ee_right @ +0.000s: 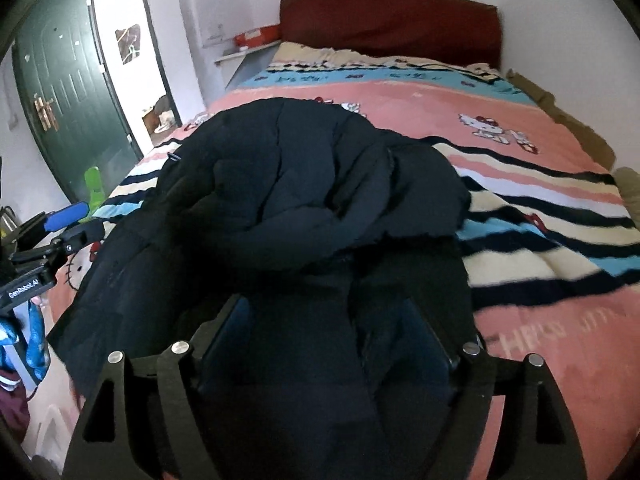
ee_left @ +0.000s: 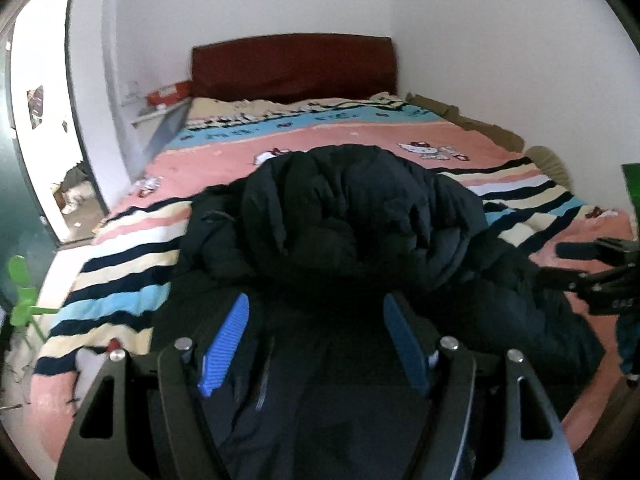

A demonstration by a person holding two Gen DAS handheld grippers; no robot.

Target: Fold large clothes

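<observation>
At the far left of the left wrist view, the green door stood open beside the bright doorway, with a green plastic stool low at the frame's edge. Your left gripper filled the bottom centre, its blue pads spread wide apart over the dark puffer jacket, gripping nothing. The jacket lay heaped in the middle of the frame on the striped pink cartoon blanket, its bulk bunched toward the red headboard at upper centre. At the right edge, your right gripper reached in above the jacket's lower right side.

In the right wrist view, that gripper sat at bottom centre, its fingers parted with jacket fabric bunched between them; whether they pinched it I cannot tell.
</observation>
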